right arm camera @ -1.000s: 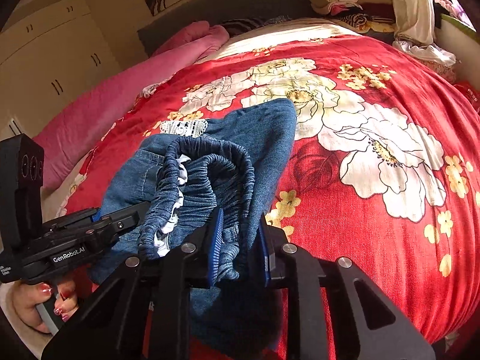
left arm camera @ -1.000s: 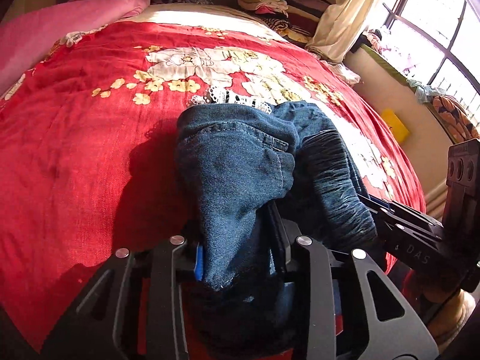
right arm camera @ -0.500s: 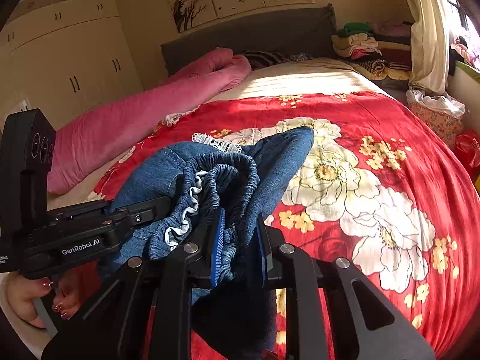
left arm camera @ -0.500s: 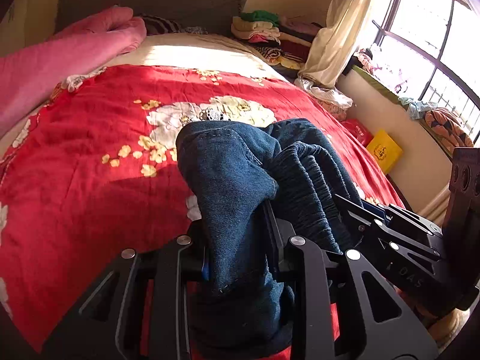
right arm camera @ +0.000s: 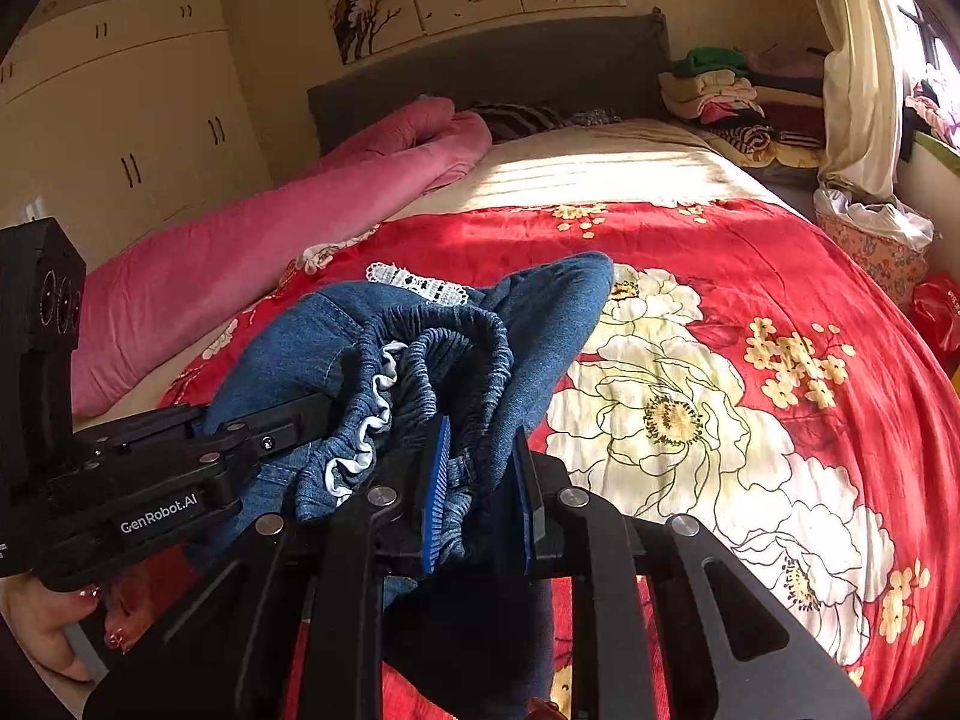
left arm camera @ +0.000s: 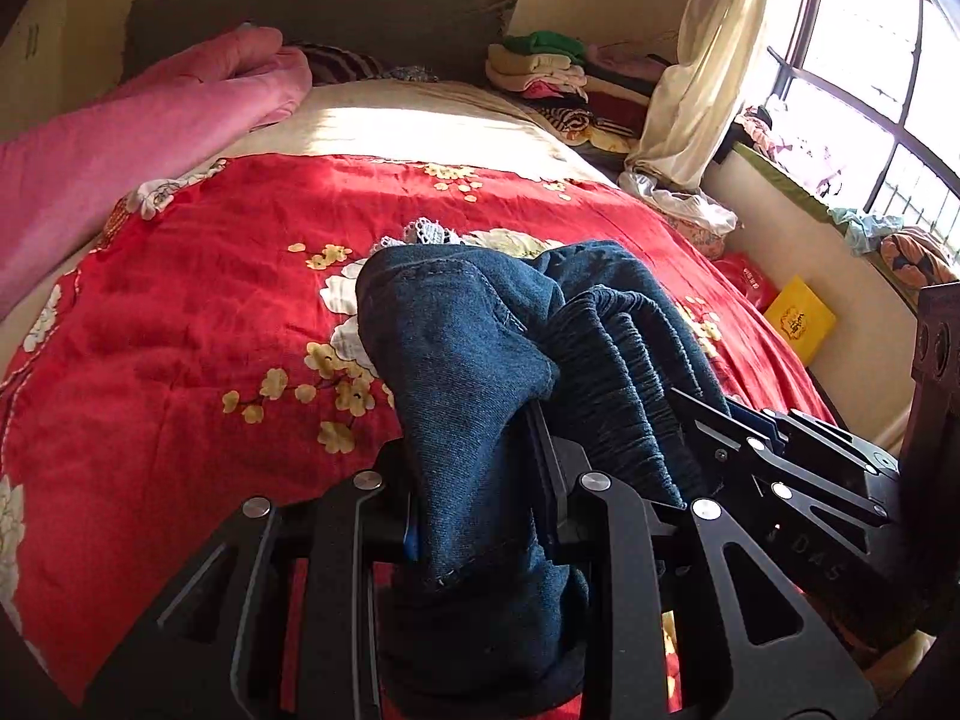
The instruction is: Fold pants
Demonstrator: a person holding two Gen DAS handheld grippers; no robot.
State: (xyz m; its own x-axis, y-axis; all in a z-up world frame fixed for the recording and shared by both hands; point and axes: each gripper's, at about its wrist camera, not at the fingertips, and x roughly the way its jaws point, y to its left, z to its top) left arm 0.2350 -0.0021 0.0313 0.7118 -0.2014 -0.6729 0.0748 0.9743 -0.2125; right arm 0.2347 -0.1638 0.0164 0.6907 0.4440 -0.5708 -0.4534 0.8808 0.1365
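Observation:
Dark blue denim pants [left arm camera: 474,372] with an elastic gathered waistband [right arm camera: 432,348] hang bunched above the red flowered bedspread [left arm camera: 198,324]. My left gripper [left arm camera: 474,516] is shut on a fold of denim at one side of the waist. My right gripper [right arm camera: 480,480] is shut on the gathered waistband, with blue pads [right arm camera: 435,480] pressing the cloth. The two grippers sit close side by side; the right one [left arm camera: 780,462] shows at the right edge of the left wrist view, the left one [right arm camera: 180,462] at the left of the right wrist view. A white lace trim [right arm camera: 420,285] lies behind the pants.
A pink quilt [right arm camera: 270,228] runs along the bed's left side to the grey headboard [right arm camera: 492,72]. Stacked folded clothes [left arm camera: 552,72] sit at the far right corner by a curtain [left arm camera: 702,72] and window. A yellow box [left arm camera: 801,321] and a red bag [right arm camera: 939,312] lie beside the bed. A hand [right arm camera: 54,624] holds the left gripper.
Both grippers have risen together with the pants, which now hang higher off the bedspread. The views tilted up, showing the headboard and wall. Both grips stay shut.

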